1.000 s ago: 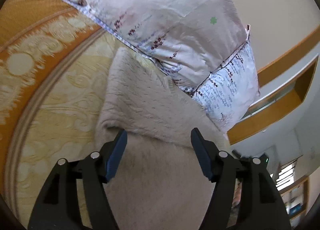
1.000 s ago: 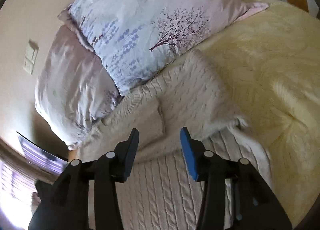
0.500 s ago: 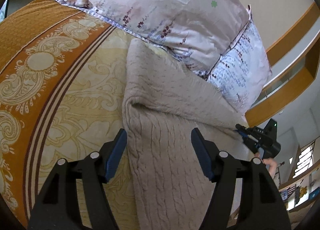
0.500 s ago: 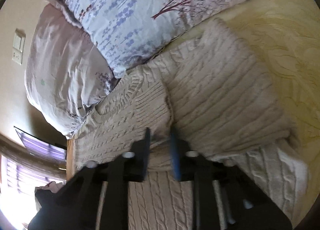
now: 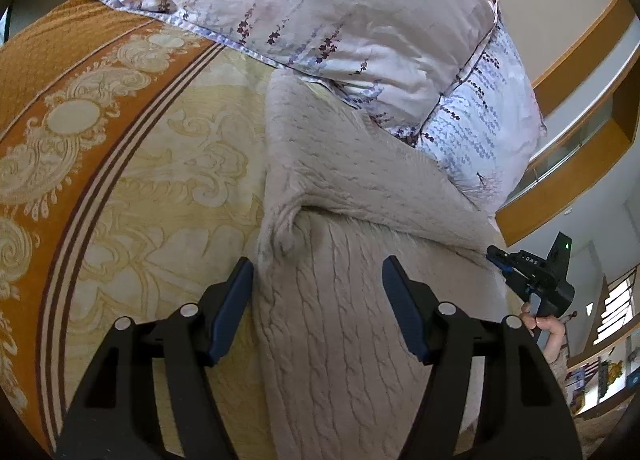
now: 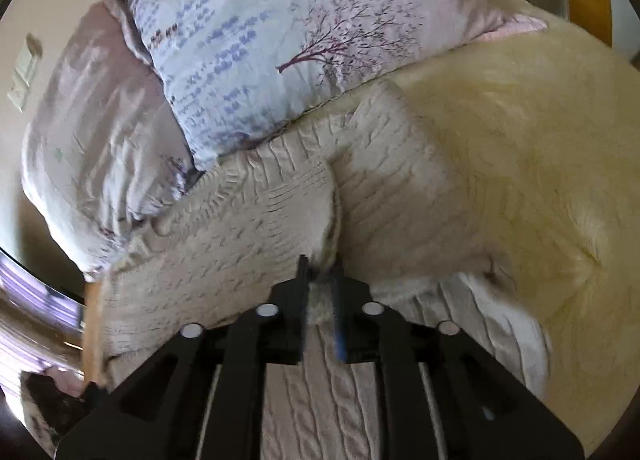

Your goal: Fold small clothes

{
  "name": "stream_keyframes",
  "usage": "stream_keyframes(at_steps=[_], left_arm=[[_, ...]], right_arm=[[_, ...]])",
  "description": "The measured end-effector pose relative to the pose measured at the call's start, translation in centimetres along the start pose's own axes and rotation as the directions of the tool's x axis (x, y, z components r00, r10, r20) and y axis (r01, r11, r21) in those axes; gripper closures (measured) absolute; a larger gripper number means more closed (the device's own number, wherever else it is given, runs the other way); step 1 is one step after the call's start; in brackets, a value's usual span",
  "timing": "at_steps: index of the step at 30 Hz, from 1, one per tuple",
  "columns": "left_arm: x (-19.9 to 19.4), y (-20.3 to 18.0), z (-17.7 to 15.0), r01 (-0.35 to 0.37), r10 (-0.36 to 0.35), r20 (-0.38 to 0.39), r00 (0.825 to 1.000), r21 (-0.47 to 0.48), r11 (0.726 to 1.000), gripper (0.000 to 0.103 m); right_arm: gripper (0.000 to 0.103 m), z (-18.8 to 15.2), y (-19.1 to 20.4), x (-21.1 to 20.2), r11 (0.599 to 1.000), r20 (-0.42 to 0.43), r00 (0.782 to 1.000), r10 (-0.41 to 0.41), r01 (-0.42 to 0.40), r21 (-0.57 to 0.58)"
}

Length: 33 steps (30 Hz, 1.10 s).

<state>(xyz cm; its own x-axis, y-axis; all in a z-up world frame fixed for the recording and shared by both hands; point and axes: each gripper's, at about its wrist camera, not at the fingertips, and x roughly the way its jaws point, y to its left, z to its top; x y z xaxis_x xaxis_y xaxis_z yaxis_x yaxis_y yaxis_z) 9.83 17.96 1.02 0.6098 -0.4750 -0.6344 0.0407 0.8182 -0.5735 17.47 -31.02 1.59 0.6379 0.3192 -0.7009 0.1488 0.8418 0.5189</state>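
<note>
A beige cable-knit sweater [image 5: 340, 320] lies on the bed below the pillows, with its sleeves folded across the body. My left gripper [image 5: 318, 284] is open and empty, hovering over the sweater's left edge near a sleeve fold [image 5: 288, 219]. My right gripper [image 6: 320, 280] is shut on a sleeve cuff [image 6: 320, 300] of the sweater [image 6: 240, 244] near its middle. The right gripper also shows at the sweater's far edge in the left wrist view [image 5: 500, 256].
Two floral pillows [image 5: 320, 11] [image 6: 260, 39] lean against the wall just behind the sweater. A yellow and orange patterned bedspread [image 5: 120, 179] covers the bed; it is pale yellow to the right [image 6: 540, 179]. A wooden ledge [image 5: 580, 147] runs along the wall.
My right gripper has closed on the sleeve cuff, having been open a second ago. My left gripper has pulled back from the sweater and stayed open.
</note>
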Motion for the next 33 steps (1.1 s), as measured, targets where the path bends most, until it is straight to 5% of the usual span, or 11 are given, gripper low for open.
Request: stream_keyframes(at_steps=[1,3,12,16,27,29,33], left_arm=[[-0.1,0.0,-0.2,0.002,-0.002,0.0,1.0,-0.002,1.0,0.037],[-0.5,0.0,-0.7,0.011,-0.011,-0.001,1.0,-0.004,1.0,0.037],[-1.6,-0.4,-3.6,0.097,-0.098,-0.019,0.995,-0.019,0.995,0.041],[-2.3,-0.9,-5.5,0.156,-0.156,-0.025,0.987,-0.013,0.988,0.047],[-6.0,-0.2,-11.2,0.373,-0.374,-0.02,0.927,-0.016,0.928,0.049],[-6.2,0.2,-12.1,0.382,-0.382,-0.02,0.924,-0.017,0.924,0.049],[-6.8,0.4,-13.4,0.4,-0.4,-0.007,0.916,0.018,0.916,0.046]], right_arm=[[0.058,-0.1,-0.5,-1.0,1.0,0.018,1.0,0.01,-0.01,0.002],[0.05,-0.3,-1.5,-2.6,1.0,0.036,0.999,0.03,-0.03,-0.004],[0.05,-3.4,-8.4,-7.6,0.999,-0.026,0.999,0.034,-0.033,0.038],[0.053,-5.3,-10.0,-8.0,0.993,-0.099,0.989,0.111,-0.106,0.058],[0.062,-12.3,-12.2,-11.6,0.901,-0.181,0.884,0.432,-0.432,0.041],[0.062,-13.3,-13.0,-12.1,0.886,-0.181,0.868,0.462,-0.461,0.051],[0.062,-15.1,-13.8,-10.9,0.899,-0.236,0.87,0.433,-0.435,0.045]])
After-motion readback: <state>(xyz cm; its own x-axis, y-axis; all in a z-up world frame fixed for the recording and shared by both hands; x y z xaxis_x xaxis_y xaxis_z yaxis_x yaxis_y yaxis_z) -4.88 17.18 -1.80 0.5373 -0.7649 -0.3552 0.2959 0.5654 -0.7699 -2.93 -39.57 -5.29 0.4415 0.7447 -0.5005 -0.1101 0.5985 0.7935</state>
